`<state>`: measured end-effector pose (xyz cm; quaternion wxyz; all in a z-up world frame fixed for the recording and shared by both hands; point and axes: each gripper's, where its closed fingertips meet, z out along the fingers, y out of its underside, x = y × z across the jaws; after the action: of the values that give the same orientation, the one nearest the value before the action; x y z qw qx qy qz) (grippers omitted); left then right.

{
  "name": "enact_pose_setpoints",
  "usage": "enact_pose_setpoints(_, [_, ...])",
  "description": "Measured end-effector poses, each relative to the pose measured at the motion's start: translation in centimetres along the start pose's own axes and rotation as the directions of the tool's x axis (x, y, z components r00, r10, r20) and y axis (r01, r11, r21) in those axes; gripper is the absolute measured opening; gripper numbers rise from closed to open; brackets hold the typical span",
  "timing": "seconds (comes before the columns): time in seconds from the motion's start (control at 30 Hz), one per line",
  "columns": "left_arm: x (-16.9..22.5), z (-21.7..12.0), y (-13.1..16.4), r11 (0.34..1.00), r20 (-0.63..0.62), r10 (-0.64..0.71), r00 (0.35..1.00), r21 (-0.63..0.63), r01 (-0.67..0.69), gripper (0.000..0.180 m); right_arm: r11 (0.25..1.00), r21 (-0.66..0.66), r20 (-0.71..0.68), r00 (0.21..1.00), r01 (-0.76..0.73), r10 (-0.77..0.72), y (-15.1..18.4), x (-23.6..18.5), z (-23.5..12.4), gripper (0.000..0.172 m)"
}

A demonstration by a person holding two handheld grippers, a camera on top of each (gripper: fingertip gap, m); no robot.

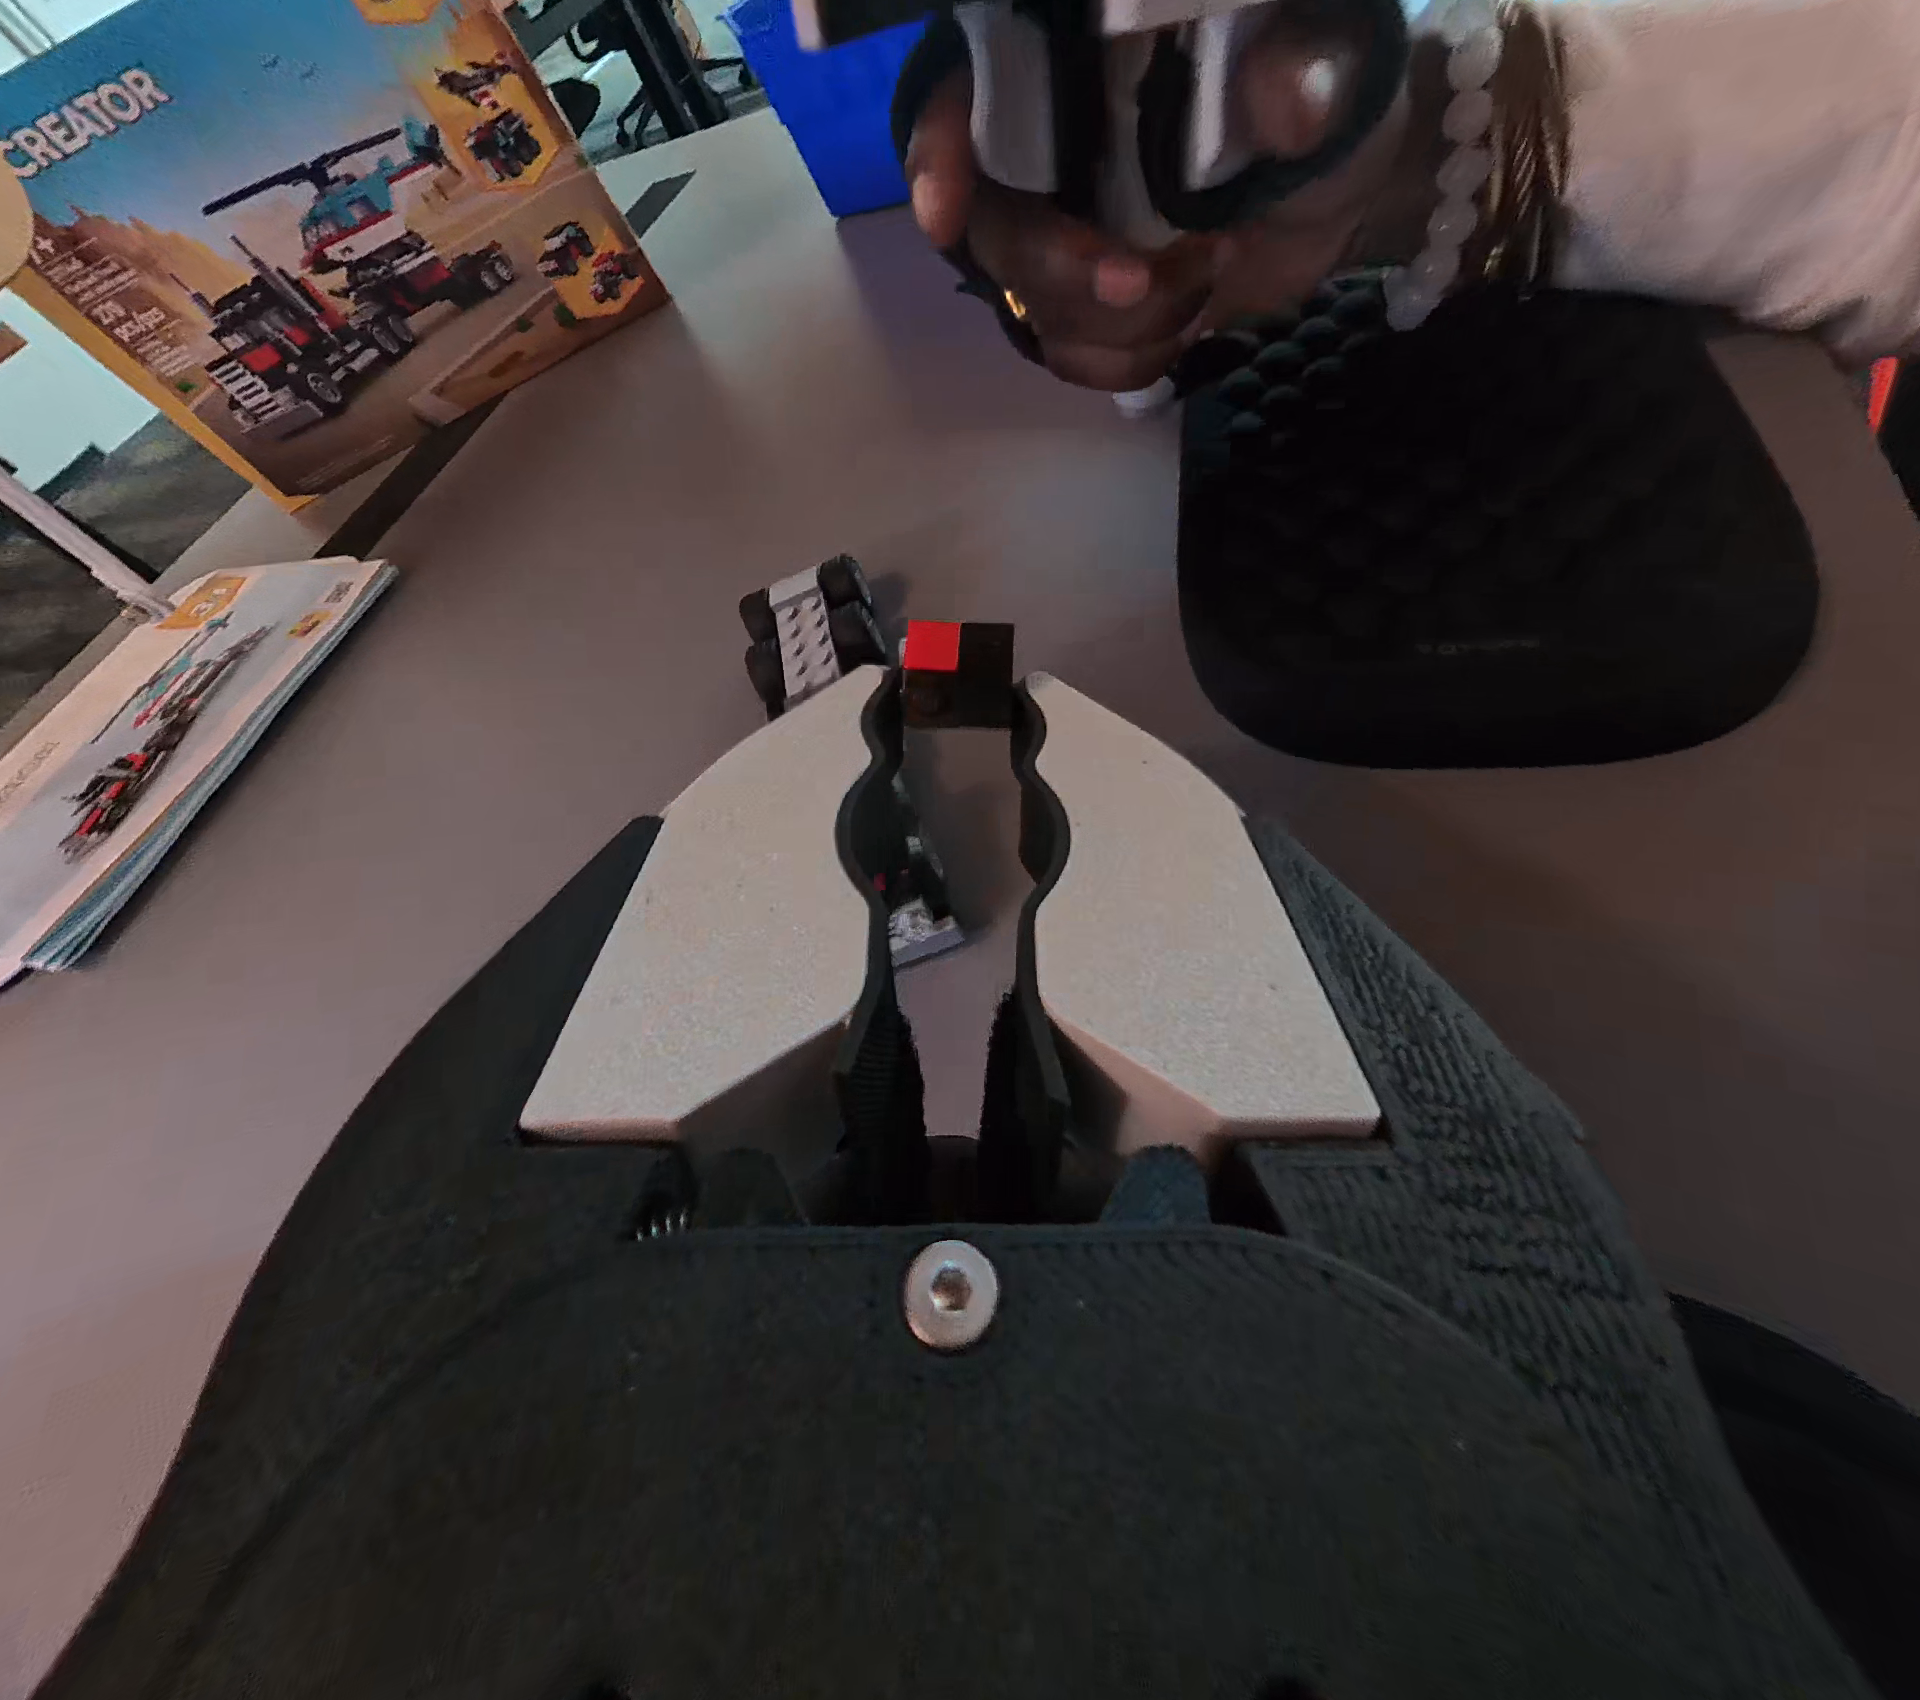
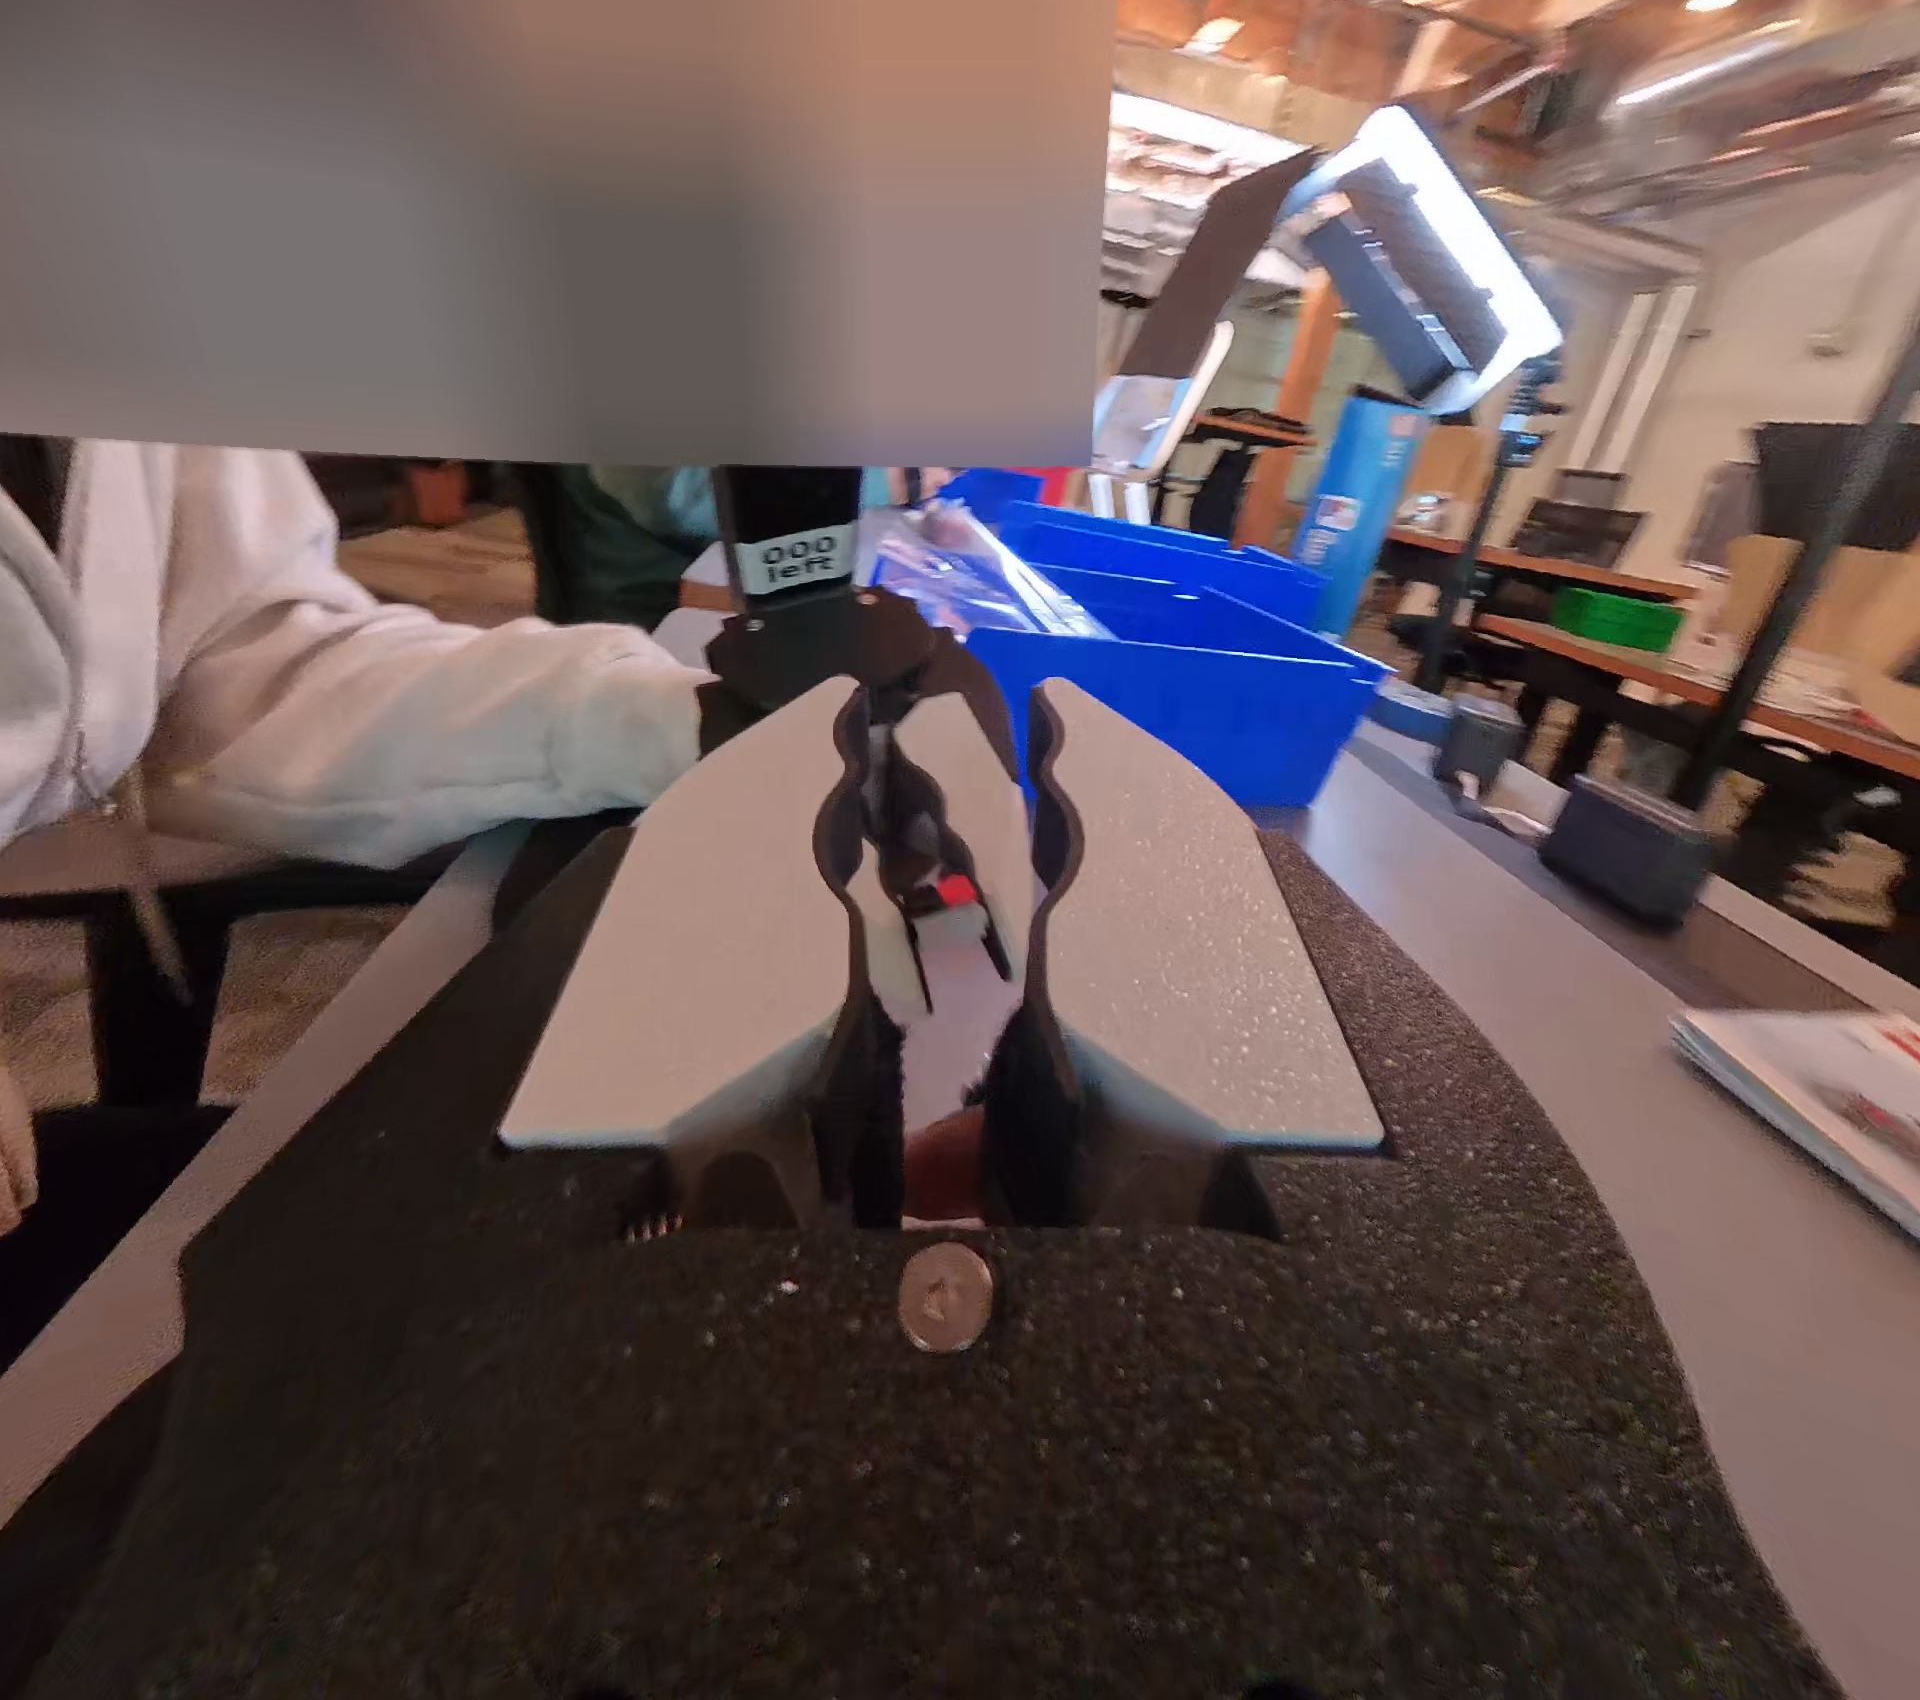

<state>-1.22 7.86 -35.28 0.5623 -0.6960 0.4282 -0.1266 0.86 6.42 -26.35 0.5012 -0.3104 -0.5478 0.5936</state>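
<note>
My left gripper (image 1: 956, 696) is shut on a small black brick piece with a red tile on top (image 1: 956, 671) and holds it by its sides just above the grey table (image 1: 582, 507). A grey plate with black wheels (image 1: 805, 642) lies on the table just beyond my left finger. Another small brick piece (image 1: 920, 912) lies under the fingers. My right gripper (image 2: 940, 705) is open with nothing between its pads. Its view looks down past them onto the left gripper (image 2: 951, 912) and the red tile (image 2: 951, 890). In the left wrist view the right gripper (image 1: 1101, 123) hovers blurred at the far side, held by a hand.
A toy set box (image 1: 312, 196) stands at the back left, and an instruction booklet (image 1: 156, 746) lies at the left edge. A black padded mat (image 1: 1486, 528) lies to the right. A blue bin (image 2: 1174, 674) stands at the table's end. A white sleeve (image 2: 364, 715) rests at the left. The tips of one gripper are about 9 cm away from the tips of the other.
</note>
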Motion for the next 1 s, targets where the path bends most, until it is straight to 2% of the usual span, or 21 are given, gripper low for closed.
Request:
enact_pose_setpoints(0.13, [0.1, 0.5, 1.0, 0.997, 0.019, -0.022, 1.000, -0.068, 0.024, 0.020, 0.993, -0.116, 0.182, 0.983, 0.014, 0.007, 0.3, 0.0, 1.8, 0.027])
enact_pose_setpoints(0.2, [1.0, 0.8, 1.6, 0.994, -0.032, -0.005, 0.999, -0.106, 0.002, 0.020, 0.990, -0.118, 0.198, 0.975, -0.083, 0.105, 0.9, 0.1, 1.5, 0.027])
enact_pose_setpoints(0.27, [1.5, 0.7, 1.8, 0.994, -0.051, -0.003, 0.999, -0.113, -0.003, 0.020, 0.989, -0.102, 0.211, 0.969, -0.109, 0.128, 2.0, -0.7, 0.7, 0.024])
enact_pose_setpoints(0.37, [0.9, 0.3, 1.4, 0.991, -0.068, -0.114, 0.991, -0.079, 0.108, 0.020, 0.976, -0.195, 0.184, 0.974, -0.096, 0.132, 4.9, -0.3, -1.1, 0.022])
enact_pose_setpoints(0.4, [0.6, 0.3, 1.4, 0.984, -0.076, -0.166, 0.983, -0.072, 0.160, 0.019, 0.971, -0.193, 0.186, 0.966, -0.141, 0.178, 4.9, 0.0, -1.7, 0.022])
enact_pose_setpoints(0.5, [0.2, 0.3, 1.6, 0.967, -0.076, -0.243, 0.967, -0.089, 0.237, 0.019, 0.967, -0.018, 0.202, 0.946, -0.256, 0.254, 2.5, 0.8, -2.7, 0.017])
enact_pose_setpoints(0.63, [0.6, 0.6, 2.0, 0.969, -0.096, -0.224, 0.970, -0.129, 0.210, 0.019, 0.956, -0.029, 0.222, 0.930, -0.294, 0.292, 2.6, 1.0, -3.0, 0.017])
enact_pose_setpoints(0.73, [1.2, 0.4, 1.7, 0.967, -0.154, -0.239, 0.959, -0.123, 0.222, 0.019, 0.967, -0.100, 0.191, 0.949, -0.236, 0.251, 3.4, 0.5, -2.2, 0.019])
enact_pose_setpoints(0.83, [2.2, 0.5, 1.8, 0.981, -0.193, -0.162, 0.968, -0.135, 0.138, 0.020, 0.971, -0.218, 0.160, 0.978, -0.095, 0.132, 4.5, -0.5, -0.8, 0.020])
enact_pose_setpoints(0.93, [2.6, 0.9, 2.3, 0.977, -0.216, -0.135, 0.967, -0.189, 0.094, 0.020, 0.942, -0.336, 0.168, 0.984, 0.000, 0.060, 5.9, -1.4, 0.6, 0.015])
enact_pose_setpoints(1.0, [2.0, 1.1, 1.6, 0.981, -0.211, -0.121, 0.970, -0.176, 0.084, 0.020, 0.913, -0.406, 0.143, 0.989, 0.019, 0.043, 7.0, -1.1, 0.8, 0.016])
